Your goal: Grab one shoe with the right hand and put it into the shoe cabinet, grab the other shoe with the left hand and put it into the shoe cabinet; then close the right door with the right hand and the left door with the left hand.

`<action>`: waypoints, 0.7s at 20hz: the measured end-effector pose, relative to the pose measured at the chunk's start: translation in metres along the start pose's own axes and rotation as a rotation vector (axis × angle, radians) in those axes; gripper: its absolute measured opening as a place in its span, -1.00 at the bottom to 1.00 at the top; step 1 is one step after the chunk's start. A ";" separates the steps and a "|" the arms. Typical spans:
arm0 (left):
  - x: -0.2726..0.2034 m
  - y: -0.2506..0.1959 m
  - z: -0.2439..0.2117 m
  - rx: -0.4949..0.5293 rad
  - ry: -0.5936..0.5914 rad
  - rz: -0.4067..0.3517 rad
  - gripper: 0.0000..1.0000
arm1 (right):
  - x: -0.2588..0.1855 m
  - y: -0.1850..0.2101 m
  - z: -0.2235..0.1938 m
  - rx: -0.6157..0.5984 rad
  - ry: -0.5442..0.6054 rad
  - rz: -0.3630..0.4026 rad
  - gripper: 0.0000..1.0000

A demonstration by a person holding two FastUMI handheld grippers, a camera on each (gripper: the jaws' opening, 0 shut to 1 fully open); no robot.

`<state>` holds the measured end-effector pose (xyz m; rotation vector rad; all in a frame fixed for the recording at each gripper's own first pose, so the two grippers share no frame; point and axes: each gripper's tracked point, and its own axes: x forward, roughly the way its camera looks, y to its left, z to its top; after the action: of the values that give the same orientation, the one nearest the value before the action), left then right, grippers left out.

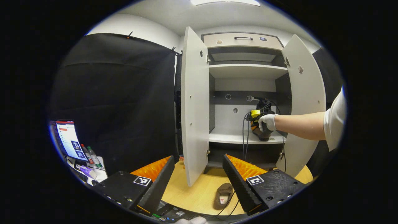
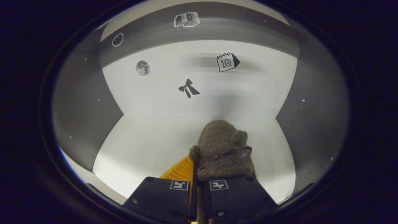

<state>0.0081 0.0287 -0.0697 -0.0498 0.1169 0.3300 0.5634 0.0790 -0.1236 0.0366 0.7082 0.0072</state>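
Observation:
A brown fuzzy shoe (image 2: 222,152) sits between the fingers of my right gripper (image 2: 196,175), which is shut on it, low over the white shelf (image 2: 149,146) inside the shoe cabinet. In the left gripper view, a gloved hand (image 1: 268,122) holds that gripper and shoe (image 1: 262,134) on the middle shelf (image 1: 230,137). The other brown shoe (image 1: 223,195) lies on the wooden floor in front of the cabinet. My left gripper (image 1: 197,183) hangs open just above and before it, holding nothing. The left door (image 1: 195,105) and the right door (image 1: 306,102) both stand wide open.
Cables (image 1: 245,137) hang from the right gripper down past the shelf edge. A drawer (image 1: 242,39) tops the cabinet. A monitor (image 1: 68,140) and bottles (image 1: 91,155) stand on a desk at the far left. Stickers (image 2: 189,88) dot the cabinet's back wall.

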 end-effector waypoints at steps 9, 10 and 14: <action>-0.010 0.017 0.004 -0.015 -0.005 -0.002 0.91 | -0.043 0.002 0.001 -0.004 -0.072 0.032 0.35; -0.011 0.019 0.004 -0.016 -0.002 -0.005 0.92 | -0.051 0.001 0.001 -0.008 -0.089 0.029 0.43; -0.021 0.026 0.002 -0.021 -0.004 -0.029 0.92 | -0.077 0.000 -0.002 -0.006 -0.139 0.034 0.69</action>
<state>-0.0195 0.0465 -0.0655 -0.0712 0.1084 0.3024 0.5036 0.0777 -0.0750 0.0427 0.5681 0.0393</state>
